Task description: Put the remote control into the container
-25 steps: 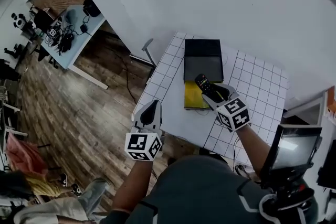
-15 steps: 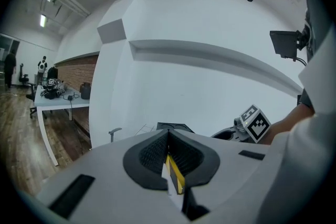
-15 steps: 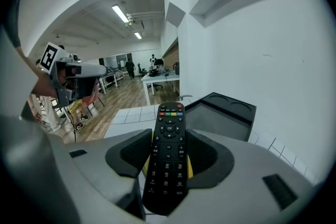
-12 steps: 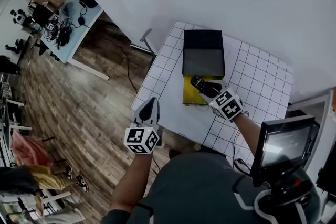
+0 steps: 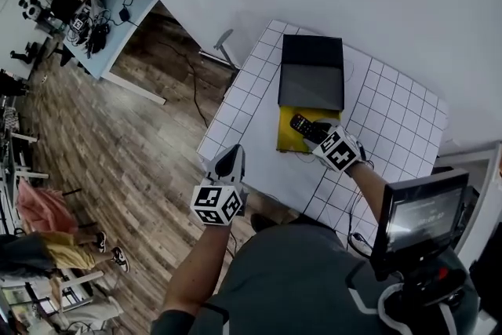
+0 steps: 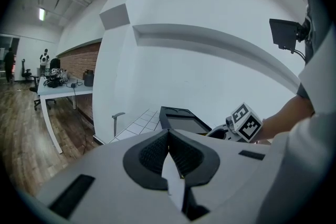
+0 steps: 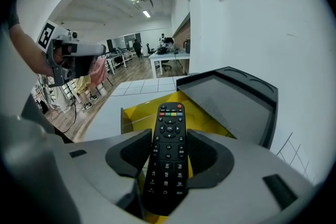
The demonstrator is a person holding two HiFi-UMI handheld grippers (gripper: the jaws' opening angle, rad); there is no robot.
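Note:
A black remote control [image 5: 301,126] [image 7: 169,128] sits lengthwise between the jaws of my right gripper [image 5: 315,135] [image 7: 168,159], which is shut on it. The remote's front end hangs over the open yellow container [image 5: 285,139] [image 7: 137,113] on the white table. Just behind the container a black lid-like box [image 5: 311,81] [image 7: 231,98] [image 6: 180,118] lies flat. My left gripper [image 5: 232,159] [image 6: 169,137] hovers off the table's near left edge with its pads pressed together and nothing between them. The left gripper also shows at the left of the right gripper view [image 7: 73,57].
The white table [image 5: 392,121] has a grid pattern and stands against a white wall. A monitor on a stand [image 5: 420,212] is close on the right. A metal bracket [image 5: 223,51] sticks out at the table's far left corner. A desk with gear [image 5: 110,12] stands far left on the wooden floor.
Both grippers have sunk. The right one has come down with the remote and tipped further toward the yellow container. The left stays shut beside the table edge.

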